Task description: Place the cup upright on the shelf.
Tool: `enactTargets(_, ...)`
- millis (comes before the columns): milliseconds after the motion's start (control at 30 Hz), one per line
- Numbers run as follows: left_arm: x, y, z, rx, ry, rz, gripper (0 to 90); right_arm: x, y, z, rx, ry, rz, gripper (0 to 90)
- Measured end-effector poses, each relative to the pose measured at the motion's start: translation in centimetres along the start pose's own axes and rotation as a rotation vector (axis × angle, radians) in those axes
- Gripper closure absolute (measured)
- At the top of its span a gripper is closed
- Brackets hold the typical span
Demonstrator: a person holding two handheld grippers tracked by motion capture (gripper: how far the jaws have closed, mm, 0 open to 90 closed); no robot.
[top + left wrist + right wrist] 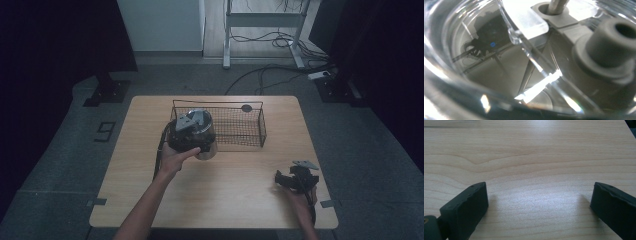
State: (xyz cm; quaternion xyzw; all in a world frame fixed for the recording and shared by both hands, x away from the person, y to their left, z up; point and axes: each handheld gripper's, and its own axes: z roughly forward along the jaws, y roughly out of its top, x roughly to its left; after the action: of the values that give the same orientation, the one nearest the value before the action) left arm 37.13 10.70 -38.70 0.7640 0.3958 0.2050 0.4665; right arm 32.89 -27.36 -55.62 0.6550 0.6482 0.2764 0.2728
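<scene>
— Nearest the high camera, what do you see?
— Two forearms come in from six o'clock. The right hand point(302, 199) rests its right gripper point(296, 179) on the worktop point(235, 185) toward four o'clock, aimed roughly at nine o'clock. In the right gripper view its jaws stand wide apart over bare wood grain, with nothing between them.

— And the left side?
— The left hand point(176, 159) holds the left gripper point(189, 131) at about ten o'clock from the worktop's centre, against a clear jar-like container point(204, 142).

— Which way does that container point?
— It looks roughly upright, long axis near vertical, though the gripper covers much of it. It sits just beside the near left corner of a wire basket point(235, 129), which runs long from nine to three o'clock at the far middle of the worktop.

— Is the left gripper clamped on it?
— I cannot tell. The left gripper view looks through curved clear plastic point(474, 82) at a grey moulded fitting point(609, 47) with a hole, and its jaws are hidden.
</scene>
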Motion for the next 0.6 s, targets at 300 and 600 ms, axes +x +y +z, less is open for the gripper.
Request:
enactTargets(300,-0.47,0.07,0.24,-0.011,0.003,0.007,3.9,0.01,0.00,-0.01,0.001,0.000,0.001,1.1)
enactTargets(600,-0.58,0.32,0.47,-0.011,-0.003,-0.005,3.8,0.00,0.00,-0.01,0.002,-0.001,0.000,1.1)
